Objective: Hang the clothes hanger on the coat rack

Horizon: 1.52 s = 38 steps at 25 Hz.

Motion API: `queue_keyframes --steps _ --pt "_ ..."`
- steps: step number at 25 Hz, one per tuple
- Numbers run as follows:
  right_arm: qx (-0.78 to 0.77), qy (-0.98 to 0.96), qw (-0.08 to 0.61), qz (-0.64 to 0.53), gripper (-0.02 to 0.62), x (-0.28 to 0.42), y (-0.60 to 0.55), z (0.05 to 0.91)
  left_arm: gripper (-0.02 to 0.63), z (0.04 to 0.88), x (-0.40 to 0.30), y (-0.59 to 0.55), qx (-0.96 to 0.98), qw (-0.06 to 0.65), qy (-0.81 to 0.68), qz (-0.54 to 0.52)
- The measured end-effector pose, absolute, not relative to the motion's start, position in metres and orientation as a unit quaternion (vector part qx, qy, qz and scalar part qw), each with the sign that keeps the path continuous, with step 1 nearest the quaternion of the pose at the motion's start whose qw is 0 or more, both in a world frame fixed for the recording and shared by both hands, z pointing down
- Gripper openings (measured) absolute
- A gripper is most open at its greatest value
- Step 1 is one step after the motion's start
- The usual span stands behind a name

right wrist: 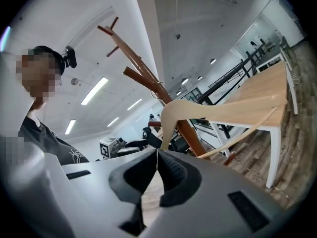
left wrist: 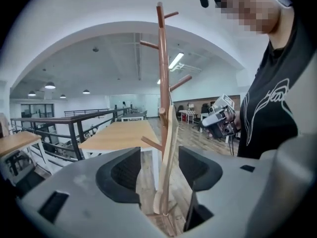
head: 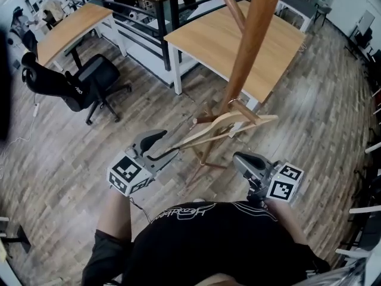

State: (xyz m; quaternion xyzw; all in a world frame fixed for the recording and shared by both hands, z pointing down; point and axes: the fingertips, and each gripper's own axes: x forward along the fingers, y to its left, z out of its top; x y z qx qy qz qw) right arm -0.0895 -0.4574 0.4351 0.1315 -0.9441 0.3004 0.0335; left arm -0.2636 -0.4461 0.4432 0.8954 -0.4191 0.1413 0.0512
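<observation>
The brown wooden coat rack (head: pixel 247 46) rises in the middle of the head view. A pale wooden hanger (head: pixel 229 126) hangs by its metal hook (head: pixel 238 103) from one of the rack's lower pegs. My left gripper (head: pixel 169 145) is open at the hanger's left end. In the left gripper view the hanger (left wrist: pixel 170 148) runs edge-on between the left gripper's (left wrist: pixel 159 170) pads and touches neither. My right gripper (head: pixel 241 159) is shut and empty, just below and right of the hanger. From the right gripper (right wrist: pixel 157 155) the hanger (right wrist: pixel 223 110) and rack (right wrist: pixel 143 78) show ahead.
A light wooden table (head: pixel 220 40) stands right behind the rack, with a black railing (head: pixel 161 16) and a second table (head: pixel 65 28) to its left. A black office chair (head: pixel 83 82) sits at left. The rack's legs (head: pixel 205 159) spread on the wood floor between my grippers.
</observation>
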Motion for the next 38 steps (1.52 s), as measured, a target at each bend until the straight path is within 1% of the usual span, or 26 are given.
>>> queue_keyframes --steps 3,6,7,9,11,13,15,19,23,30,34,38 --pt "0.114 -0.950 0.035 0.289 0.041 -0.096 -0.448 0.429 0.218 0.417 -0.273 -0.428 0.883 0.053 -0.454 0.103" --pt "0.097 -0.956 0.037 0.275 0.041 -0.093 -0.437 0.421 0.205 0.392 -0.261 -0.412 0.875 0.048 -0.478 0.067" --pt "0.092 -0.957 0.036 0.272 0.040 -0.091 -0.432 0.418 0.186 0.383 -0.252 -0.405 0.875 0.047 -0.478 0.050" --pt "0.080 -0.960 0.033 0.266 0.041 -0.087 -0.421 0.412 0.128 0.363 -0.231 -0.389 0.880 0.053 -0.472 0.000" --pt "0.068 -0.962 0.031 0.262 0.041 -0.080 -0.409 0.406 0.042 0.345 -0.204 -0.371 0.888 0.078 -0.448 -0.069" --pt "0.055 -0.964 0.029 0.258 0.041 -0.070 -0.394 0.402 0.022 0.332 -0.177 -0.354 0.892 0.099 -0.424 -0.123" --pt "0.042 -0.967 0.028 0.251 0.040 -0.060 -0.378 0.397 0.012 0.328 -0.153 -0.340 0.891 0.101 -0.422 -0.133" --pt "0.022 -0.971 0.024 0.239 0.041 -0.032 -0.348 0.389 0.008 0.332 -0.106 -0.312 0.894 0.093 -0.426 -0.105" --pt "0.005 -0.969 0.007 0.245 0.040 0.009 -0.316 0.387 0.008 0.342 -0.057 -0.283 0.891 0.089 -0.437 -0.085" --pt "0.004 -0.968 -0.012 0.252 0.040 0.085 -0.258 0.389 0.008 0.358 0.019 -0.227 0.886 0.123 -0.436 -0.103" --pt "0.010 -0.966 -0.022 0.257 0.040 0.129 -0.237 0.384 0.008 0.361 0.062 -0.207 0.887 0.130 -0.431 -0.103" --pt "0.022 -0.966 -0.037 0.255 0.040 0.162 -0.226 0.376 0.008 0.359 0.090 -0.195 0.889 0.134 -0.426 -0.099"
